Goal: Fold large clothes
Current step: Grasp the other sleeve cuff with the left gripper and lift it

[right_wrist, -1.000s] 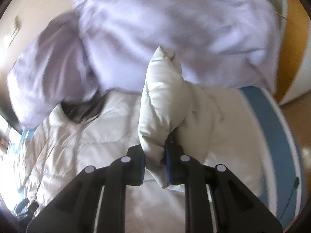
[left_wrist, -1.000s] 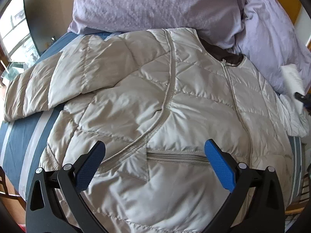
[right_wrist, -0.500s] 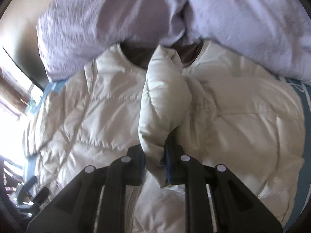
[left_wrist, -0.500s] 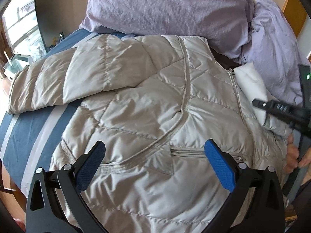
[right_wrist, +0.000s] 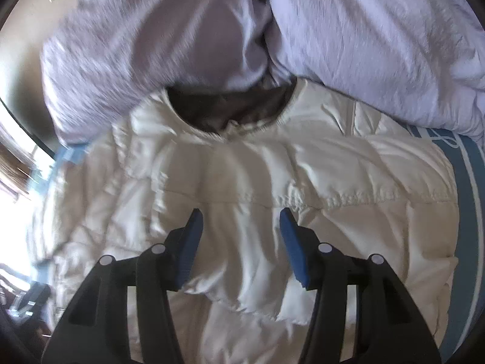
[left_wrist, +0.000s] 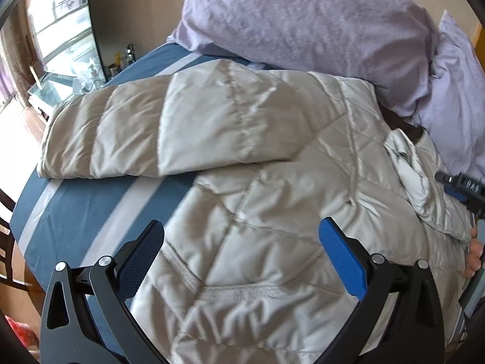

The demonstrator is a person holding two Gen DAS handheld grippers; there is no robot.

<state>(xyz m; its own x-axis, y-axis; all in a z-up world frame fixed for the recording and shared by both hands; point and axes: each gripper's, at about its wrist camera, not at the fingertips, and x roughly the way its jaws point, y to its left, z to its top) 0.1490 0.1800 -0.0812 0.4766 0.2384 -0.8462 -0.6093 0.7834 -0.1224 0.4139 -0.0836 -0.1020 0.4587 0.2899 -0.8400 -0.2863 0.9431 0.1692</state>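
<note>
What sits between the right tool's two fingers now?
In the right wrist view, the right tool, its jaws having just opened, straddles the folded-over sleeve lying on the jacket; the pads no longer press it.

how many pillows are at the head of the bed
2. One lavender pillow lies above the jacket's outstretched sleeve; the second pillow sits to its right, beyond the collar. More may be hidden outside the frame.

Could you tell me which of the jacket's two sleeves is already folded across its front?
The right-hand sleeve, between the open right tongs. The other sleeve lies spread sideways on the bedsheet.
</note>
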